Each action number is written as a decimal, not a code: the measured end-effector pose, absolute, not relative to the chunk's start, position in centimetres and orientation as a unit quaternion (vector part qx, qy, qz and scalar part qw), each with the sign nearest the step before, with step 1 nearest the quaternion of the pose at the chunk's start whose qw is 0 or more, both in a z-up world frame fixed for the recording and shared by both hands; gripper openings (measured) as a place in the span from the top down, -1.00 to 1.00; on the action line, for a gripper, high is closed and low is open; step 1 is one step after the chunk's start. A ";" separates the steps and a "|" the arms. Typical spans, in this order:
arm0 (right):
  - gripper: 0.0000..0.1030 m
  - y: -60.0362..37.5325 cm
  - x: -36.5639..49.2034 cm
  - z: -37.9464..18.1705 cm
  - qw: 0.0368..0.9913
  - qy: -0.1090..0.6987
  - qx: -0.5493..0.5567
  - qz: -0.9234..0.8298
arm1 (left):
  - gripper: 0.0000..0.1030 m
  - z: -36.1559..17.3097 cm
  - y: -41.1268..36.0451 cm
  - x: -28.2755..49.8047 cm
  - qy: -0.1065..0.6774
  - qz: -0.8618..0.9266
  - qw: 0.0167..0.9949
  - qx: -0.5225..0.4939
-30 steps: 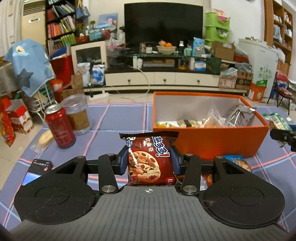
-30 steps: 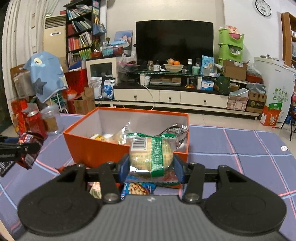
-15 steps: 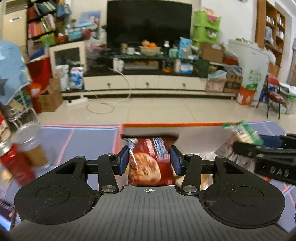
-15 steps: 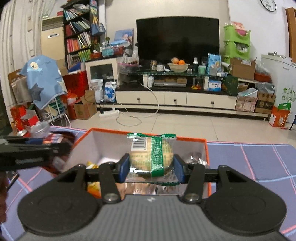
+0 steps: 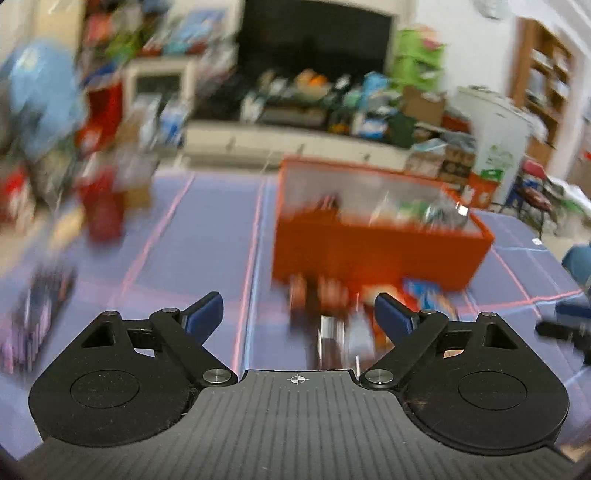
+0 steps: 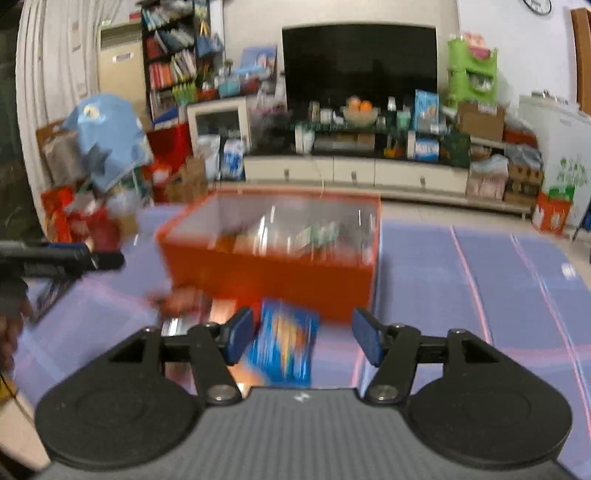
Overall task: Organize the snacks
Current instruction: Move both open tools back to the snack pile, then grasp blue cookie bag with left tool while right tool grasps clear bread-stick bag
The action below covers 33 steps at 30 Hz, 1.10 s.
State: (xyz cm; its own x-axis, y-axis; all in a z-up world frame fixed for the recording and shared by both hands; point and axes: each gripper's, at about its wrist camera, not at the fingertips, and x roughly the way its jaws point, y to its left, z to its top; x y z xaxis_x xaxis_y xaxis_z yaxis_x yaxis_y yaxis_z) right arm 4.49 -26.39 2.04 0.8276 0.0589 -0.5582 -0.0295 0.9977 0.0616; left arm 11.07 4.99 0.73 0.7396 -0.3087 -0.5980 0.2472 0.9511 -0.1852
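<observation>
My left gripper [image 5: 297, 312] has just been opening; its fingers stand wide apart with nothing between them. My right gripper [image 6: 303, 338] has been opening too, empty, above a blue snack packet [image 6: 282, 341] on the worktop [image 6: 461, 295]. The orange box [image 6: 273, 273] just beyond holds blurred snacks.

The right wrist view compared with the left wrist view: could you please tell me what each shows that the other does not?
Only the right wrist view shows the wall clock and the left claw from the side. Only the left wrist view shows the wooden shelf at far right. Both show the orange box holding snacks, the blue packet before it, the purple cloth and the television.
</observation>
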 end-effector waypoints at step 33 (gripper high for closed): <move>0.17 -22.9 2.7 -6.3 0.899 0.424 -0.057 0.089 | -0.31 -6.7 1.1 5.0 0.383 -0.067 0.918 -0.075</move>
State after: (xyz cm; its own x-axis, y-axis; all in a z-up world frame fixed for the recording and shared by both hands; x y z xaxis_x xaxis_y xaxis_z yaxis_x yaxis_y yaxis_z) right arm 2.72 -22.86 -6.25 0.6238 0.1121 -0.7735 -0.2088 0.9776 -0.0267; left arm 4.97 1.09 -6.73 0.6981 -0.1800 -0.6930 0.0649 0.9798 -0.1891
